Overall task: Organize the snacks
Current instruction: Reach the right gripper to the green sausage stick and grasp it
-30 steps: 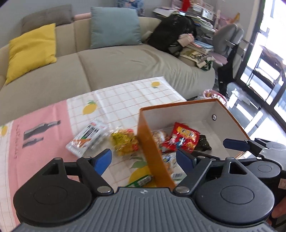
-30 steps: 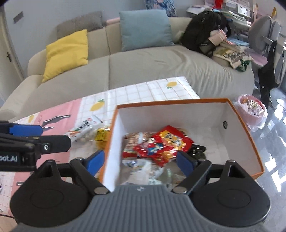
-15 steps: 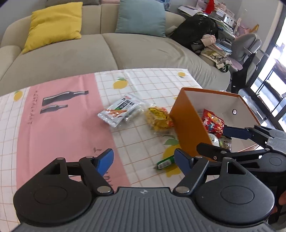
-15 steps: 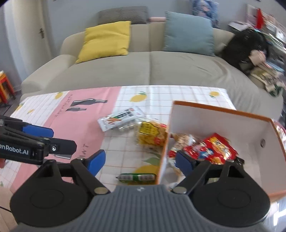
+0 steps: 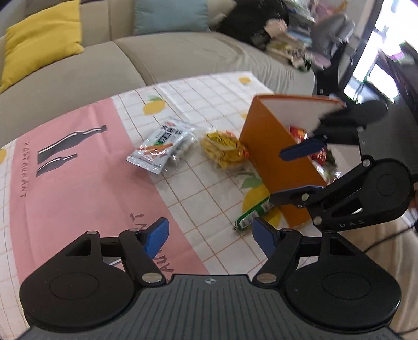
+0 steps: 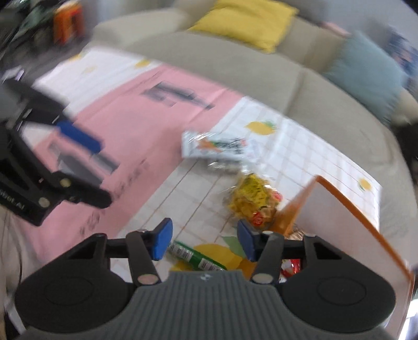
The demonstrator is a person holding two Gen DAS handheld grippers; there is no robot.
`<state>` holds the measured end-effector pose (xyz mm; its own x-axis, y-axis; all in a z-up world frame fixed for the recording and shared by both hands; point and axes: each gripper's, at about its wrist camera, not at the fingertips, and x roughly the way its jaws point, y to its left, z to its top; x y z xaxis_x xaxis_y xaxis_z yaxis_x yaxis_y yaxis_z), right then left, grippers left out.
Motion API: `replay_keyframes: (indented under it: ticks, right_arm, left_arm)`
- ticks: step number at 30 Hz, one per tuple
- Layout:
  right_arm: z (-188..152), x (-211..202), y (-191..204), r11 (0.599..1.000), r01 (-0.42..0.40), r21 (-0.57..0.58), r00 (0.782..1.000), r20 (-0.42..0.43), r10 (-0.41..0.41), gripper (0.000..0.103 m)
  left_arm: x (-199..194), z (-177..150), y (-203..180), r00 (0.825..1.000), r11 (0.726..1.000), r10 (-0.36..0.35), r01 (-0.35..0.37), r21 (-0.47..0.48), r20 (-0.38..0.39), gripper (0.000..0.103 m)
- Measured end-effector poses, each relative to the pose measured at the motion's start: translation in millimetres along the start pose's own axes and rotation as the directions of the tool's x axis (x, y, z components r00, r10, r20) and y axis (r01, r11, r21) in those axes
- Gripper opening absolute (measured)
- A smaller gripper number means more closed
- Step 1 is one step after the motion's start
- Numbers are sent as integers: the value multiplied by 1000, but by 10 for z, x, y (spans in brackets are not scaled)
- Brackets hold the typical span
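Note:
An orange box [image 5: 271, 146] with white inside stands at the table's right and holds red snack packets [image 5: 297, 132]. On the cloth beside it lie a white packet [image 5: 162, 145], a yellow snack bag [image 5: 224, 149] and a green stick pack [image 5: 254, 214]. My left gripper [image 5: 209, 236] is open and empty, near the front edge. My right gripper [image 6: 203, 242] is open and empty, just above the green stick pack [image 6: 196, 255], with the yellow bag [image 6: 252, 198] ahead and the box [image 6: 339, 209] to its right. It also shows in the left wrist view [image 5: 300, 172].
The table [image 5: 78, 177] has a pink and white checked cloth with lemons. A beige sofa [image 5: 156, 52] with a yellow cushion [image 5: 39, 41] and a blue cushion [image 5: 169, 15] stands behind it. Cluttered belongings and a window are at the far right.
Both grippers have swung left, away from over the box, toward the loose snacks on the cloth. The right gripper now hovers by the green stick pack. The views are motion blurred.

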<state>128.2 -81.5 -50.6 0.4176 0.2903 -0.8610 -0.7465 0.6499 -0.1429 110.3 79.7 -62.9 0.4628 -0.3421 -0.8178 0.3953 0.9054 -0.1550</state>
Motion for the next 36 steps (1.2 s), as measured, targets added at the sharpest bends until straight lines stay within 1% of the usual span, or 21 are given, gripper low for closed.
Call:
replay_keyframes:
  ticks: [2,4,6,8,10,13,17,18,19,23,24,27,29,30,33,36]
  right_arm:
    - [49,130,47,994,-25,-107,998,-58,19,51]
    - [77,274,99,978,-51,-200,992,-123,26,50]
    - [108,434,133,962,-98,-256,979,-201,47,50]
    - [128,598,155,948,-141,-285,958,-279,58,50]
    - [138,758,168,938,-161,-305,940,-338,51,50]
    - [155,960,164,928,-187,-322,915,-401,45,50]
    - [159,1123,162,918,-225,-327,882,-468,50,49]
    - [155,1150,177,915,-234,-329,875,-481,50,48]
    - [147,1178,193,910,-241,-336,869,-492,49,46]
    - [139,1282,240,901,-257,-350,854,-518,42,43]
    - [141,1314,247,902,-257,-347,851,-524,41,41]
    - [188,1358,220,912,-270,-307,844,-532,71,40]
    - [238,1390,174,924,-281,-259,831,-547,100,36]
    - [266,1399,143,931,-280,-234,829,-548,111,34]
    - [286,1403,75,946,-272,-176,830,-540,138,31]
    - [287,1379,29,960,-252,-124,843,-515,155,29]
  left_arm:
    - [96,23,-8,999,1000,8,-8,25,-36,85]
    - [170,32,-5,998,999,13,-10,45,-64,85]
    - [230,31,6,996,998,15,-10,60,-85,85]
    - [288,29,32,995,998,16,-9,69,-100,85]
    - [331,17,61,993,998,16,-9,69,-113,85]
    - [382,-25,121,992,998,12,-4,60,-128,85]
    - [435,-61,188,990,999,7,-1,42,-139,85]
    - [445,-68,202,990,999,5,0,38,-140,85]
    - [453,-74,214,990,999,2,2,33,-141,84]
    - [466,-95,254,990,1000,-9,11,17,-138,84]
    - [465,-100,263,991,1000,-10,12,13,-137,84]
    - [462,-118,290,991,1000,-14,14,2,-135,84]
    - [460,-126,301,991,1000,-13,13,-2,-135,84]
    - [455,-130,306,991,1000,-14,13,-3,-134,84]
    - [442,-131,306,991,1000,-15,14,-4,-133,84]
    - [433,-125,293,991,1000,-12,12,-1,-131,84]
